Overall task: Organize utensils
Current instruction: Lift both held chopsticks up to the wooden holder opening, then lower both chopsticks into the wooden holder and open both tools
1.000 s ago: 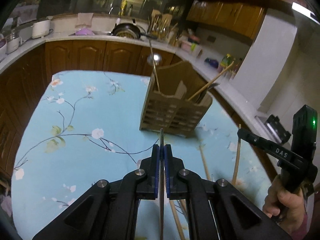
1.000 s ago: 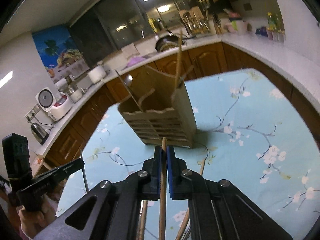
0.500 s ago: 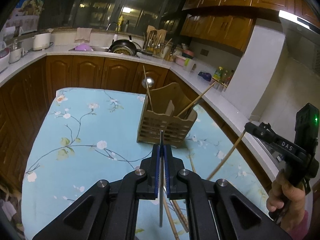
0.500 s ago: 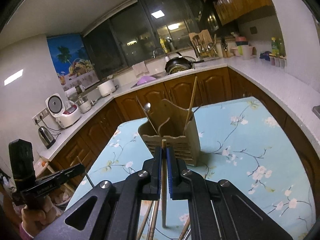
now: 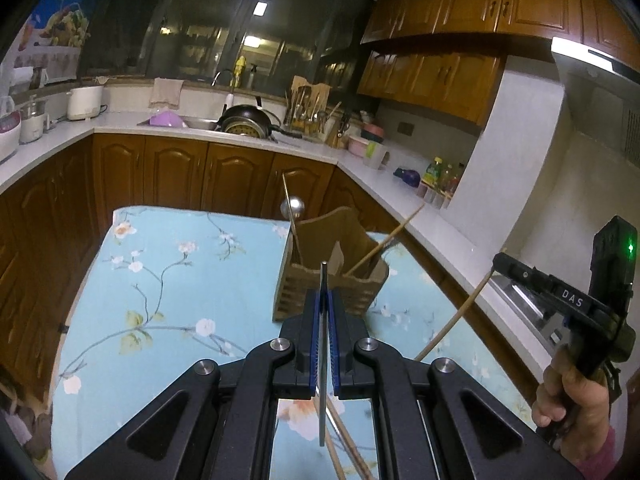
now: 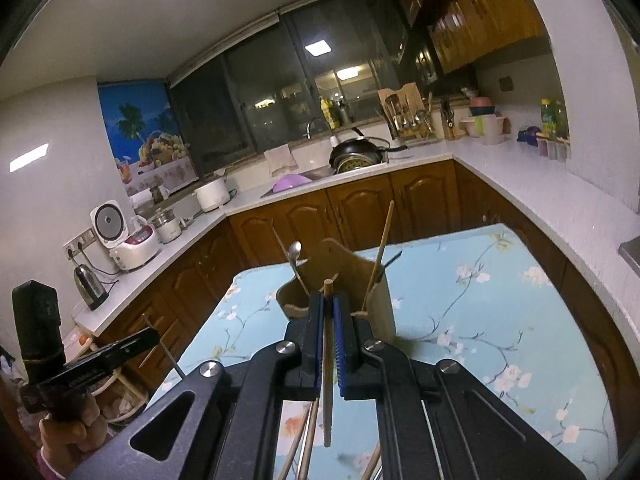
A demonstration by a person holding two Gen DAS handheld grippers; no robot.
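Observation:
My left gripper point(image 5: 324, 296) is shut on a thin metal chopstick point(image 5: 322, 408) that stands upright between its blue pads. Shut the same way, my right gripper point(image 6: 328, 300) pinches a wooden chopstick point(image 6: 328, 400). Both hang above the table, on the near side of a slatted wooden utensil holder point(image 5: 304, 300) point(image 6: 382, 312). The holder has a metal spoon point(image 5: 293, 207) and a wooden chopstick point(image 5: 384, 240) in it. In the left wrist view the right gripper point(image 5: 502, 260) shows at the right with its wooden chopstick point(image 5: 452, 324) slanting down. Several loose chopsticks point(image 6: 308, 440) lie on the cloth below.
The table wears a light blue flowered cloth point(image 5: 180, 280). Wooden cabinets and a white counter point(image 6: 520, 176) run around the far side and the right, with a pan point(image 5: 244, 122), rice cookers and bottles on top. A hand point(image 5: 568, 396) grips the right tool.
Both grippers have risen from the table with their chopsticks still pinched. The holder now sits lower and smaller in both views. The right gripper's wooden chopstick has tilted to a slant.

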